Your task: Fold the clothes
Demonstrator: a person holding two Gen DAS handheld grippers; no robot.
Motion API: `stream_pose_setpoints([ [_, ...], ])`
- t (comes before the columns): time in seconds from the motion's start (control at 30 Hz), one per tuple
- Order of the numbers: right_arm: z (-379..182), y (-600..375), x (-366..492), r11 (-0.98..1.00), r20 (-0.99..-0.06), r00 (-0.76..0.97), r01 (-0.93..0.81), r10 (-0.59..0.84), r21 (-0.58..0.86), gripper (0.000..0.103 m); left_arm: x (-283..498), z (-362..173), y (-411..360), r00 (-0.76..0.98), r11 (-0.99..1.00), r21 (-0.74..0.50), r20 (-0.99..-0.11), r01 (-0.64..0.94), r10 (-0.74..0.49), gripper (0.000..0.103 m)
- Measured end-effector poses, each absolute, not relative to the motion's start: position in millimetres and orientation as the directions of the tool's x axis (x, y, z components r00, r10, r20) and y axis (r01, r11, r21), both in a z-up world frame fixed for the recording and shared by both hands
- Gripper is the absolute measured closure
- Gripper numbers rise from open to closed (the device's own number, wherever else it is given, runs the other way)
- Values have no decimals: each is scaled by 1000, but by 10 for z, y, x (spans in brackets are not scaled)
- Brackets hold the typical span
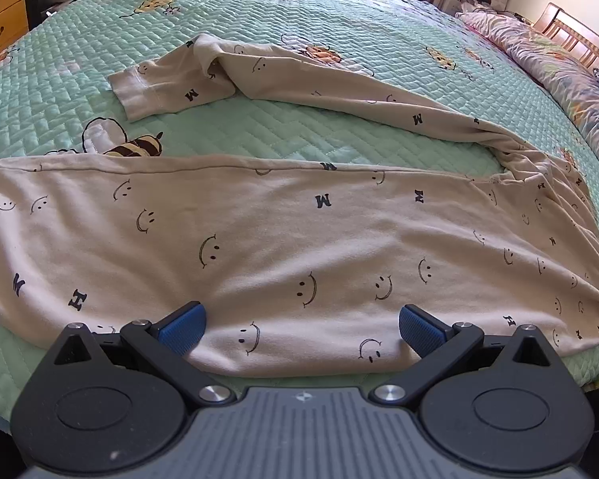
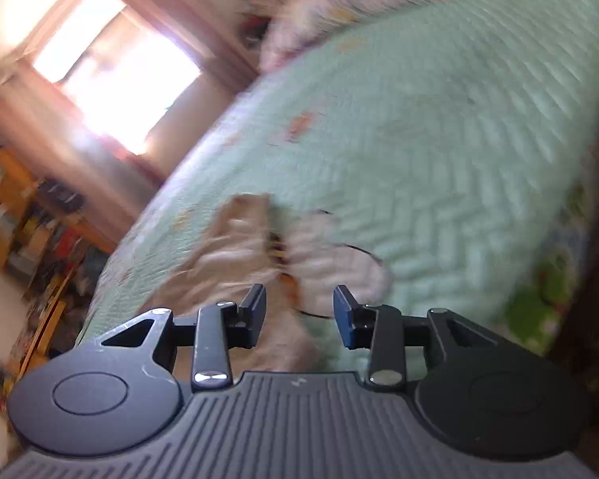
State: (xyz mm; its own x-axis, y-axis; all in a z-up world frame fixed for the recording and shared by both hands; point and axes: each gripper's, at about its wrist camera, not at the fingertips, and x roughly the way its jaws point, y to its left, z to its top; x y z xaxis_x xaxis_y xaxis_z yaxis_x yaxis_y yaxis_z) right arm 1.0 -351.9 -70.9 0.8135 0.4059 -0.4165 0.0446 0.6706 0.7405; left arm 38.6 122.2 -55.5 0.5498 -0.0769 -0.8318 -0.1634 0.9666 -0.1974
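Observation:
Cream pyjama trousers (image 1: 283, 235) printed with smiley faces and letters lie spread on a mint quilted bedspread (image 1: 259, 131). One leg runs flat across the near side; the other leg (image 1: 203, 76) stretches toward the far left, its cuff end rumpled. My left gripper (image 1: 301, 329) hovers just over the near leg's lower edge, open wide, blue pads (image 1: 181, 329) apart with nothing between them. In the blurred right wrist view my right gripper (image 2: 299, 311) is open above a bunched part of the cream trousers (image 2: 235, 247); nothing is gripped.
A wooden dresser (image 1: 0, 12) stands at the far left. A floral duvet (image 1: 551, 64) and wooden headboard (image 1: 579, 36) lie along the right. In the right wrist view a bright window (image 2: 112, 68) and cluttered shelves (image 2: 28, 223) show beyond the bed (image 2: 439, 139).

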Motion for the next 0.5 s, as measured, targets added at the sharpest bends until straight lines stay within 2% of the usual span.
stream_pose_setpoints([
  [0.17, -587, -3330, 152, 682, -391, 782, -58, 486, 729, 54, 389, -564, 1211, 547, 971, -183, -834, -154, -71, 1],
  [0.27, -785, -3234, 477, 673, -466, 700, -29, 542, 739, 51, 383, -570, 1214, 548, 973, -182, -833, -142, -76, 1],
  [0.33, -923, -3265, 645, 710, -519, 690, 10, 505, 704, 74, 377, -567, 1227, 550, 972, -188, -831, -139, -82, 1],
  [0.37, -941, -3317, 669, 709, -529, 702, 49, 477, 704, 92, 374, -565, 1233, 551, 972, -192, -830, -138, -86, 1],
  [0.43, -878, -3368, 635, 714, -527, 736, 87, 424, 695, 93, 369, -568, 1243, 554, 970, -199, -827, -137, -92, 1],
  [0.47, -841, -3389, 613, 716, -524, 753, 102, 398, 690, 91, 366, -568, 1247, 557, 969, -203, -825, -139, -93, 1],
  [0.5, -804, -3385, 577, 721, -516, 766, 100, 384, 685, 84, 364, -568, 1252, 560, 968, -207, -823, -141, -94, 1],
])
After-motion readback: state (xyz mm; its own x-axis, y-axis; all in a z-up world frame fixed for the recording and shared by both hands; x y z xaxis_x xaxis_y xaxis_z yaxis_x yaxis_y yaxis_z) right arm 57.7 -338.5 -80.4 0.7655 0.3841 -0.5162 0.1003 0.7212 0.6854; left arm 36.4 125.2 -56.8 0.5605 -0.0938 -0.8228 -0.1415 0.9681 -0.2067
